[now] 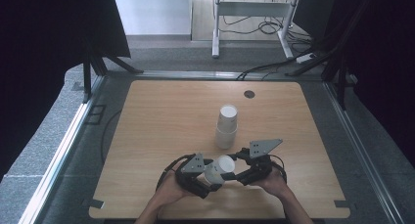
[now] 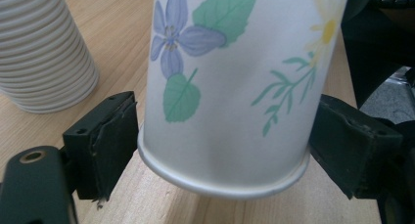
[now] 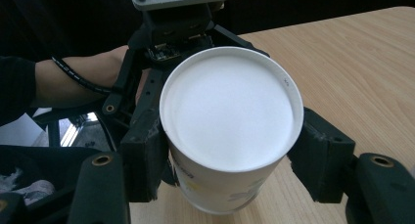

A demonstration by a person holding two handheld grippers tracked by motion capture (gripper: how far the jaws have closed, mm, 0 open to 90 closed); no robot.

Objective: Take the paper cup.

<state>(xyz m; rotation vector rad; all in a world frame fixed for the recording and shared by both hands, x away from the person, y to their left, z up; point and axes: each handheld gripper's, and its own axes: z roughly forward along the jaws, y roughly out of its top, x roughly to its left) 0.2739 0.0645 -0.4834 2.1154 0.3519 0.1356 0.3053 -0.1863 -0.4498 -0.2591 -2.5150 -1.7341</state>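
Note:
A white paper cup (image 1: 219, 169) printed with flowers and leaves (image 2: 235, 87) hangs tilted just above the table's front edge, between both grippers. My right gripper (image 1: 236, 175) is shut on it, its pads pressing on either side just behind the white end (image 3: 230, 111) that faces its camera. My left gripper (image 1: 209, 181) comes from the opposite side and has a pad against each side of the cup near its rim. A stack of upturned paper cups (image 1: 226, 128) stands on the wooden table (image 1: 161, 121) just beyond, seen also as ribbed rims (image 2: 44, 53).
A small dark round inset (image 1: 249, 94) sits near the table's far edge. A black cable (image 1: 169, 168) loops from the left gripper. Metal rails border the table, with white frame legs (image 1: 215, 33) and floor cables behind it.

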